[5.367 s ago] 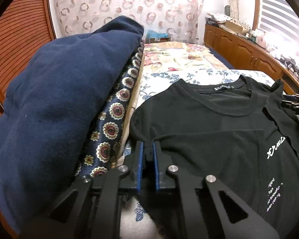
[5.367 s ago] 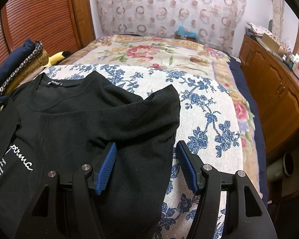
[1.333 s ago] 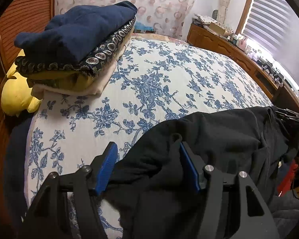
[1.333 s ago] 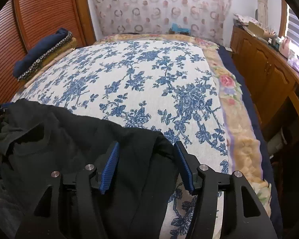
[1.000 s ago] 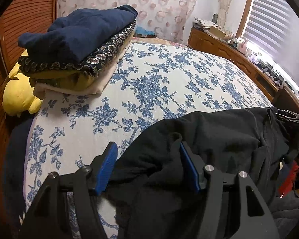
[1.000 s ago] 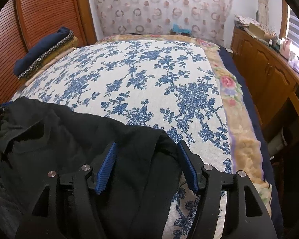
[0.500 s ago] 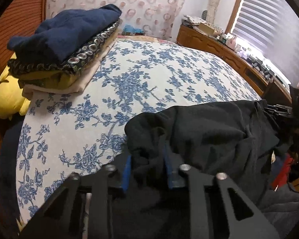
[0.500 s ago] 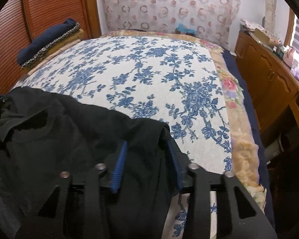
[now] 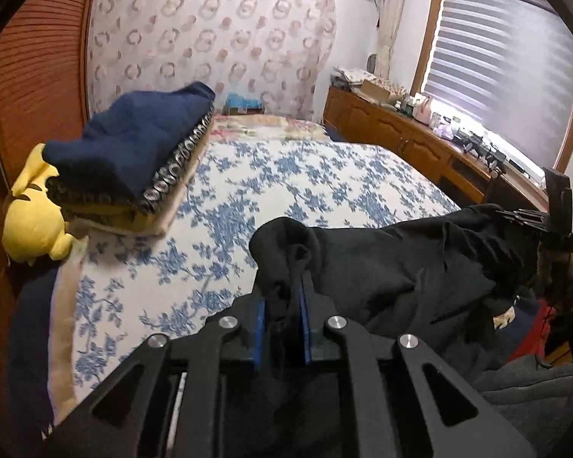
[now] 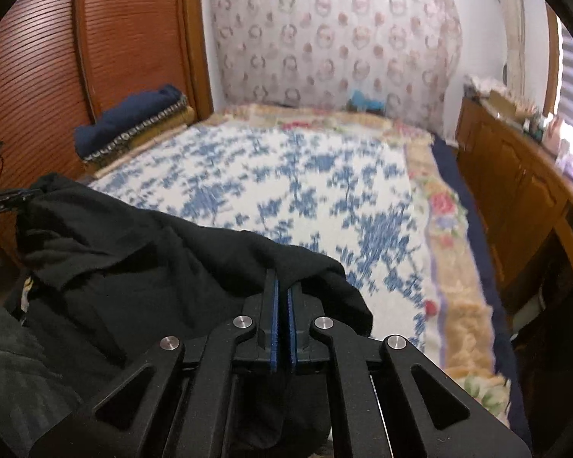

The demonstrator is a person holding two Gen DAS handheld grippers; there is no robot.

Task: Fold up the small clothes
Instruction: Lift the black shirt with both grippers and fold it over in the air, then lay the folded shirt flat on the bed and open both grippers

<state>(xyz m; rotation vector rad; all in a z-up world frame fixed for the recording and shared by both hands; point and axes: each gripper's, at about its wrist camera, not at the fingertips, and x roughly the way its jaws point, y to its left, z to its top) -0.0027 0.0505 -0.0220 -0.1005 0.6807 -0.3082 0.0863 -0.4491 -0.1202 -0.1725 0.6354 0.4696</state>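
A black T-shirt [image 9: 382, 267] hangs bunched between my two grippers, lifted above the near edge of the bed. My left gripper [image 9: 282, 297] is shut on one bunched end of it; cloth fills the gap between the blue pads. My right gripper [image 10: 281, 294] is shut on the other end of the black T-shirt [image 10: 141, 267], pads nearly touching with a thin layer of cloth. The right gripper also shows in the left wrist view [image 9: 523, 217] at the far right, and the left gripper's tip shows in the right wrist view [image 10: 7, 198] at the far left.
The bed has a blue-flowered white cover [image 9: 286, 183]. A stack of folded clothes with a navy piece on top [image 9: 133, 152] and a yellow plush [image 9: 30, 225] lie at its left side. A wooden cabinet [image 10: 515, 191] runs along the right, a slatted wardrobe [image 10: 38, 76] on the left.
Both grippers have closed on the shirt's ends and lifted it up off the bed. Both views have tilted upward; the right wrist view is motion-blurred.
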